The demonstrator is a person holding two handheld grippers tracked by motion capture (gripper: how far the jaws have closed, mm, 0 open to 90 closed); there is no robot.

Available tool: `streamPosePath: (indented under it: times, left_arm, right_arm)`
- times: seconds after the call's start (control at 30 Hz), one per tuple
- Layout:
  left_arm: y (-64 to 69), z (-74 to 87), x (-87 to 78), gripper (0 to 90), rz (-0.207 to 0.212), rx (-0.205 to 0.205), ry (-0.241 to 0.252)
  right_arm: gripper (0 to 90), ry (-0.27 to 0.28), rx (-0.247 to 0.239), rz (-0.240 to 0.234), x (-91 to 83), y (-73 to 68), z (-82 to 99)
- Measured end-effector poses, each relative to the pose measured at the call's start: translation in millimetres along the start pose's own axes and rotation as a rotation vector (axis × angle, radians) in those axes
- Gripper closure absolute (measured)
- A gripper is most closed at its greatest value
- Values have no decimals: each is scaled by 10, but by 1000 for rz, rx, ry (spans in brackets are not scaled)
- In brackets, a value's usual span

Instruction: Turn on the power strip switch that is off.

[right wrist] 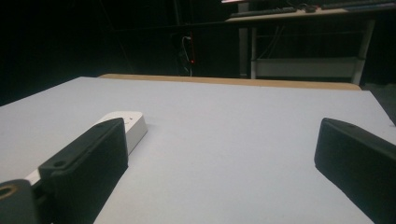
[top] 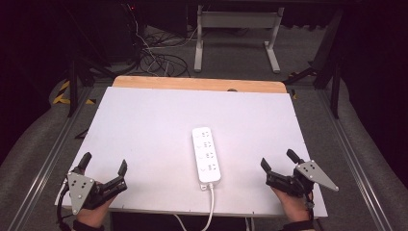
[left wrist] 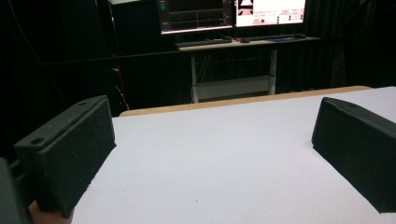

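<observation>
From above, I am holding my left gripper (top: 103,162) and my right gripper (top: 279,161) at the near corners of the white table (top: 144,125), fingers spread on both and pinching nothing. The power strip (top: 207,155) is lying between them, nearer my right fingers, well apart from both, with its cord running off the near edge.

Looking along my left fingers (left wrist: 70,154), I am seeing them standing wide with bare table (left wrist: 210,158) between them.

Looking along my right fingers (right wrist: 88,158), they are gaping too, and the power strip (right wrist: 128,123) is sitting just beyond the left one, untouched.

I judge the work has not started: reaching for and gripping the strip is all left to do.
</observation>
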State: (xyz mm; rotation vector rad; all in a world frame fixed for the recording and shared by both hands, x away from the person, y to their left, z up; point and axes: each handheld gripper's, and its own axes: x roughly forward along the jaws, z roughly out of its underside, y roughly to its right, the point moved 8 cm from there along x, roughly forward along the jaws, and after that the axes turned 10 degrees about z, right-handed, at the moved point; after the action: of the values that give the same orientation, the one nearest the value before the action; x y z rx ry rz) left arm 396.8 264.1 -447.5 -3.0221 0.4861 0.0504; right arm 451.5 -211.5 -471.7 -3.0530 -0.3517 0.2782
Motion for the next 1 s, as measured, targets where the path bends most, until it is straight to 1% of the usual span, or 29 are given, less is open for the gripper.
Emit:
streamPosePath:
  times: [0.1, 0.2, 0.23, 0.27, 0.3, 0.37, 0.4, 0.43, 0.47, 0.5, 0.53, 0.67, 0.73, 0.9, 0.97, 1.0]
  left_arm:
    - [0, -1, 2, 0, 0, 0, 2]
    - [2, -1, 5, 0, 3, -1, 1]
    - [3, -1, 6, 0, 4, -1, 2]
    - [5, -2, 8, 0, 6, -2, 3]
    - [6, -1, 8, 0, 8, 0, 1]
    - [6, -6, 6, 1, 7, 4, 2]
    - [7, -5, 5, 1, 6, 4, 0]
    - [7, -5, 6, 1, 5, 4, 0]
    - [8, -4, 8, 1, 6, 4, 1]
    - [8, -4, 8, 1, 6, 4, 1]
    - [10, -3, 10, 1, 6, 6, -2]
    - [17, 2, 16, 2, 6, 7, -3]
    - [16, 7, 17, 2, 5, 8, -6]
    - [6, 11, 18, 3, 1, 9, -9]
    - [2, 11, 19, 3, 2, 7, -8]
    - [1, 12, 19, 3, 1, 7, -7]
  right_arm:
    - [32, -14, 36, 39, 16, 58, -1]
    - [45, -14, 37, 51, 20, 73, -2]
    - [73, -19, 31, 44, 19, 68, 3]
    - [130, -27, 26, 32, 15, 56, 9]
    - [266, -32, 13, 13, 7, 37, 13]
    - [555, -27, -41, -4, -30, -4, 4]
    - [802, -21, -72, -5, -51, -27, -2]
    - [900, -10, -117, -4, -74, -48, -5]
    - [900, -10, -156, -3, -89, -65, -5]
    - [900, -10, -156, -3, -89, -65, -5]
    - [900, -40, -159, -11, -96, -89, 2]
    - [900, -68, -110, -39, -109, -104, -44]
    - [900, -83, -93, -53, -112, -106, -85]
    - [900, -92, -89, -63, -83, -107, -171]
    - [900, -104, -86, -70, -33, -174, -270]
    - [900, -104, -86, -70, -33, -174, -270]
